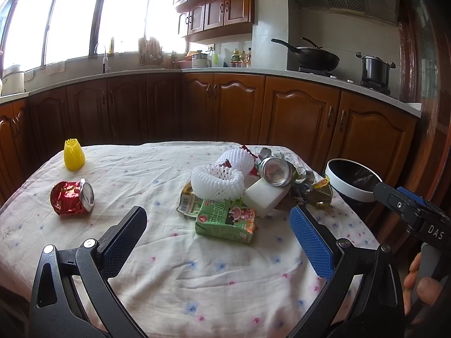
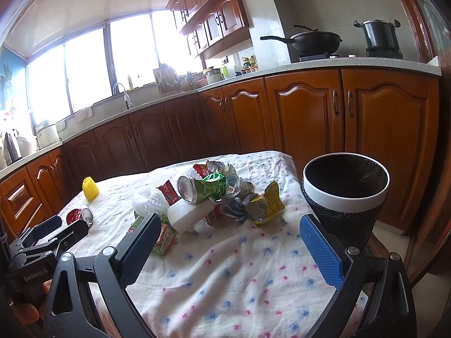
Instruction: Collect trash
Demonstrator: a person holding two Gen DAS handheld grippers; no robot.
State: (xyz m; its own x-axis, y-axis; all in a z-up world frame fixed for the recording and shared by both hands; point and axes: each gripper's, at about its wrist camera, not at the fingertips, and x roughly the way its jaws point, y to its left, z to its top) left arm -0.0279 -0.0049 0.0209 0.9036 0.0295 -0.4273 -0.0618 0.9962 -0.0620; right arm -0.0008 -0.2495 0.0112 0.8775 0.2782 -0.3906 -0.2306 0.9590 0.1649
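Left wrist view shows my left hand-held gripper point(image 1: 218, 232) spread wide and holding nothing, low over the table point(image 1: 169, 281), with the green drink carton point(image 1: 225, 221) lying just ahead between its fingers. Right wrist view shows my right hand-held gripper point(image 2: 229, 240) likewise spread and empty, aimed at the near edge of the trash pile and at the bin point(image 2: 345, 194) off the table's right side.

Nothing has been picked yet, I judge, so the step in hand is a first grasp. The carton looks the easiest start: it lies flat at the front of the heap, free of the rest on its near side. I would come in low, straddle its short width and close firmly, since a soft carton may buckle. The white foam block point(image 1: 263, 198) leans over it, with the green can point(image 2: 204, 188) on top, so lifting the carton carelessly could roll the can. The white foam net point(image 1: 217, 183) and crumpled wrappers point(image 2: 263, 205) are light and may drag along.

Well apart on the left lie a crushed red can point(image 1: 72, 197) and a yellow foam net point(image 1: 74, 155), which suit my left side.

The bin has a white rim and a dark liner; what I see of its inside looks empty, though the bottom is too dark to be sure.
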